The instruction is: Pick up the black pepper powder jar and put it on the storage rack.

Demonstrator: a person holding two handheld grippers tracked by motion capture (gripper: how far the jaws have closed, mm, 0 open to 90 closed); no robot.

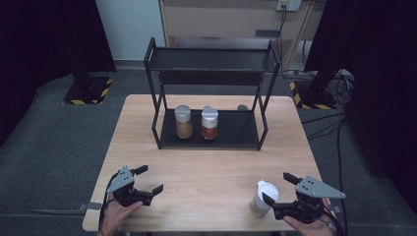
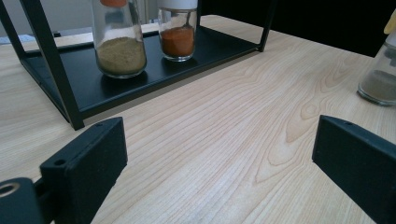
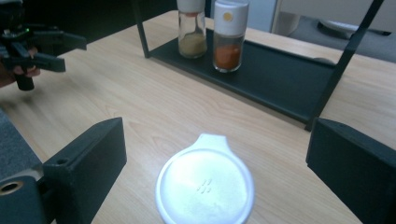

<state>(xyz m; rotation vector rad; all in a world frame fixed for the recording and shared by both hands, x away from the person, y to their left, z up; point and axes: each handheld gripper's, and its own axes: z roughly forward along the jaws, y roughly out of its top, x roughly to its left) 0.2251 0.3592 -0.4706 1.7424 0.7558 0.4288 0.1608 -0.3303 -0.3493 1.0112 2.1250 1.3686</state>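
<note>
High view: I have both tools low at the near edge of the pale wooden table [image 1: 206,162]. The right gripper [image 1: 278,189] has its jaws spread wide with the white-capped glass spice jar [image 1: 263,198] just beside its left jaw, not gripped; I judge this is the approach for a grasp, jaws wide enough to pass either side of the cap. The left gripper [image 1: 149,179] is also wide open and holds nothing, parked well apart from the jar, presumably to stay out of the way. On the bottom shelf of the black two-tier metal rack [image 1: 211,132] stand two jars side by side: the tan-powder jar [image 1: 183,122] and the red-powder jar [image 1: 209,123]; the space to their right looks free for a third. Count: three jars, one rack, two grippers. Left gripper view: jaws far apart over bare wood, nothing between them; the tan-powder jar [image 2: 120,39] and red-powder jar [image 2: 177,30] sit on the shelf ahead, and the loose jar [image 2: 380,74] stands off at the right edge. Right gripper view: the jar's round white lid [image 3: 205,184] with its pour tab lies between the open jaws, touching neither; the left gripper [image 3: 63,53] shows far off at upper left.
</note>
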